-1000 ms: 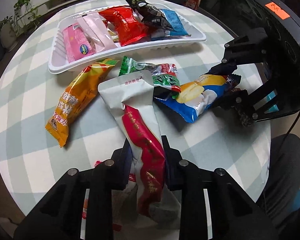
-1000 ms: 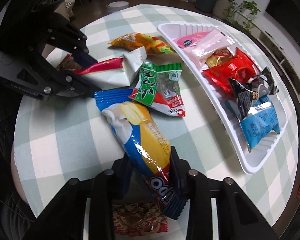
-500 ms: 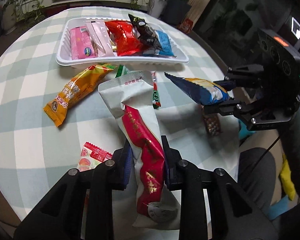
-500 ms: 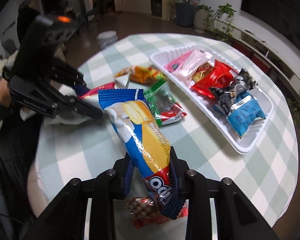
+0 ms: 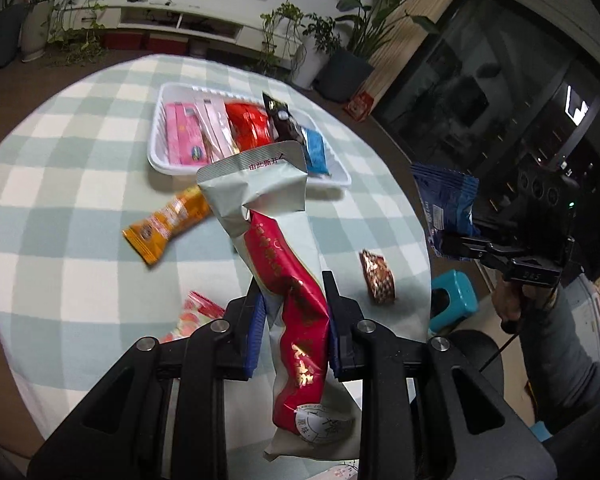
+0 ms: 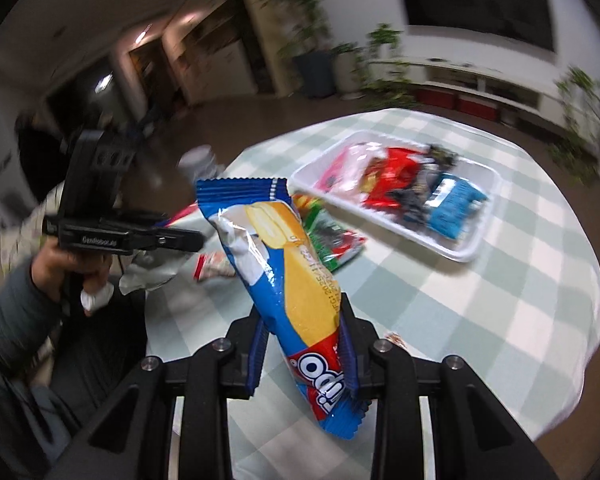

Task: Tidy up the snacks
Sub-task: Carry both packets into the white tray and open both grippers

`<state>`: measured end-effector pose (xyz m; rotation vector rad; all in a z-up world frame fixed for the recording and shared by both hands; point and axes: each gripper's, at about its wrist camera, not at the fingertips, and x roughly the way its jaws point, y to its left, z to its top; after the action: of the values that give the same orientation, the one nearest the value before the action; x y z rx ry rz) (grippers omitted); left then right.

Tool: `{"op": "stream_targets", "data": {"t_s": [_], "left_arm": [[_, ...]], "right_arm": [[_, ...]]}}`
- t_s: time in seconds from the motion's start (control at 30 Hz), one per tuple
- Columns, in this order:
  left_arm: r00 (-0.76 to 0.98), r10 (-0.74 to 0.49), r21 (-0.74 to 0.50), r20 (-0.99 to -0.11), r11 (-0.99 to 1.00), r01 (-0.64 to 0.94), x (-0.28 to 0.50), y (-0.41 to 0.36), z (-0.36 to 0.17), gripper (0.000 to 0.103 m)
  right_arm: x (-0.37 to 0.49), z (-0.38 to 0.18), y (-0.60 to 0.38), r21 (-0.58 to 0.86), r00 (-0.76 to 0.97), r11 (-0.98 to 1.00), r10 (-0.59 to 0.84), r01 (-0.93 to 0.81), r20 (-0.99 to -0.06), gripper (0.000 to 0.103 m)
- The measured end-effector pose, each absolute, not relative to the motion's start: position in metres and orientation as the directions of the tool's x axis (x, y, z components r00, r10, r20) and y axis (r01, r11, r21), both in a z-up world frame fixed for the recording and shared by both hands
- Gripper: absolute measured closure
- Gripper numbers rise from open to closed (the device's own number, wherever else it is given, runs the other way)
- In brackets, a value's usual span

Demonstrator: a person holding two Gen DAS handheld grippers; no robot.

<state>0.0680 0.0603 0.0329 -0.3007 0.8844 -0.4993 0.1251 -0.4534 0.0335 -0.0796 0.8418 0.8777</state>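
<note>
In the left wrist view my left gripper (image 5: 291,284) is shut on a long white and red snack packet (image 5: 260,188), held up above the checked table. In the right wrist view my right gripper (image 6: 301,308) is shut on a blue and yellow snack packet (image 6: 284,264), also held in the air. A white tray (image 5: 156,156) with several packets in it lies at the far side of the table, and it shows as the tray (image 6: 472,248) at the right in the right wrist view. Each gripper appears in the other's view: the right gripper (image 5: 448,240) and the left gripper (image 6: 188,236).
Loose on the table lie an orange packet (image 5: 168,220), a small brown packet (image 5: 378,276), a red and white packet (image 5: 192,316) and a green packet (image 6: 332,240). A teal stool (image 5: 454,300) stands beyond the table's right edge. Potted plants stand behind.
Both grippers have risen from the table, each with its packet lifted clear of the cloth. The blue and yellow packet has left the pile and now hangs at the table's right edge.
</note>
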Motion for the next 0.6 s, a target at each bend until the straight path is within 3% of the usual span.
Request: {"op": "stream_targets", "data": {"t_s": [0.33, 0.6], "left_arm": [[0.598, -0.511, -0.425, -0.618, 0.857, 0.292, 0.131, 0.089, 0.098, 0.08], [0.612, -0.469, -0.373, -0.637, 0.882, 0.288, 0.228, 0.079, 0.128, 0.08]], "right_arm": [[0.19, 0.056, -0.528, 0.491, 0.556, 0.807, 0.585, -0.328, -0.59, 0.069], [0.239, 0.098, -0.478, 0.562, 0.627, 0.767, 0.61, -0.311, -0.485, 0.069]]}}
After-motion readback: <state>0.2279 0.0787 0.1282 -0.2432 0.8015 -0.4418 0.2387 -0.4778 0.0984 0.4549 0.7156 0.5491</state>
